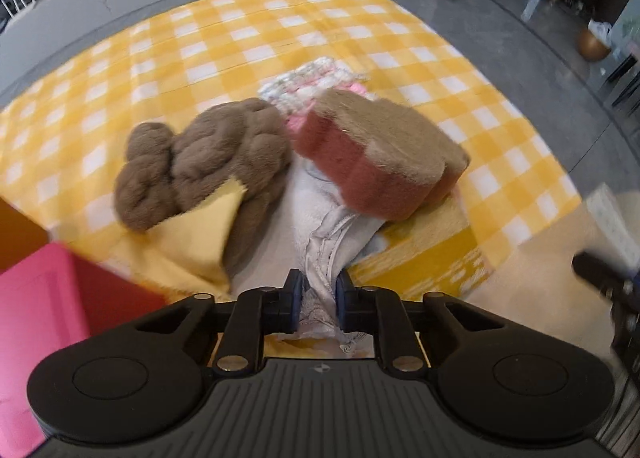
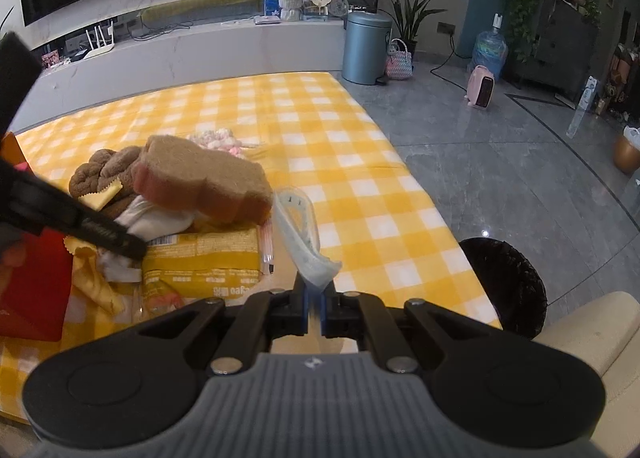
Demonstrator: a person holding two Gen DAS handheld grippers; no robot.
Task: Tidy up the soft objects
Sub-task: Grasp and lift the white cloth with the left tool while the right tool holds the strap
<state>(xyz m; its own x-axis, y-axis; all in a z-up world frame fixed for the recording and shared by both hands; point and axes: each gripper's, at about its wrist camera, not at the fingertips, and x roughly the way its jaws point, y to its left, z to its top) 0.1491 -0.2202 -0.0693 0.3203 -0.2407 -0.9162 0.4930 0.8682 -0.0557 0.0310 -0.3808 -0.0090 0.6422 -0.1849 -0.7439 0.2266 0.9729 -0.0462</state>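
Pinching the white cloth (image 1: 320, 242) in our left gripper (image 1: 318, 298) and a pale strap (image 2: 298, 218) in our right gripper (image 2: 314, 304), we risk toppling the sponge (image 1: 380, 154) resting on the cloth onto the yellow checked tablecloth (image 1: 200, 46), beyond which grey floor tiles (image 2: 500, 178) spread.

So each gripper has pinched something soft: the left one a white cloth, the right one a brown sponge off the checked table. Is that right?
Not quite. The left gripper does pinch the white cloth, but the right gripper is shut on a pale mesh strip, not the brown sponge. The right wrist view shows the sponge lying on the pile over the yellow checked tablecloth, untouched.
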